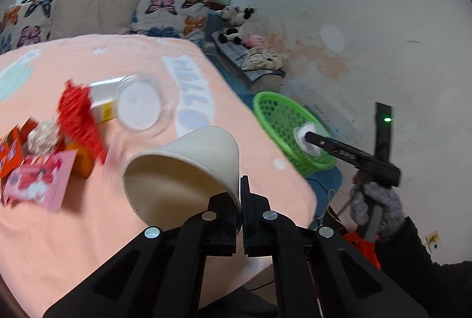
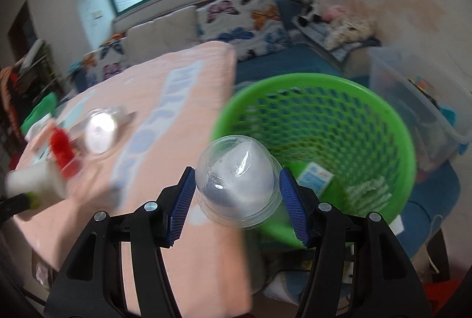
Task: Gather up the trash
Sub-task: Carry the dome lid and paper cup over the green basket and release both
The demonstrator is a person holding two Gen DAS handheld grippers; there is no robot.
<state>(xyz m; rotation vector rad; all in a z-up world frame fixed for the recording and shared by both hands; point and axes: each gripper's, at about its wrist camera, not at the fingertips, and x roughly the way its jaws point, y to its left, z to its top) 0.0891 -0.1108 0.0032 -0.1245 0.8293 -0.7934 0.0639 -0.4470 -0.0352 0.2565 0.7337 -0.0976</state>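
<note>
My left gripper (image 1: 239,200) is shut on the rim of a white paper cup (image 1: 183,170), which hangs tilted above the peach tablecloth (image 1: 88,244). My right gripper (image 2: 236,197) is shut on a clear plastic cup (image 2: 236,185), pinched between its blue pads (image 2: 290,202), by the near rim of the green mesh basket (image 2: 309,80). In the left wrist view the right gripper (image 1: 308,138) reaches over that basket (image 1: 277,117). A pale blue packet (image 2: 315,177) and a green-white wrapper (image 2: 368,194) lie in the basket. A red mesh scrap (image 1: 76,117), a clear lid (image 1: 141,105), a pink packet (image 1: 38,182) and orange wrappers (image 1: 10,152) are on the cloth.
The basket stands off the table's right edge, with a clear storage bin (image 2: 413,99) behind it. A sofa with butterfly cushions (image 1: 171,14) and stuffed toys (image 1: 236,28) runs along the back. A gloved hand (image 1: 374,200) holds the right gripper's handle.
</note>
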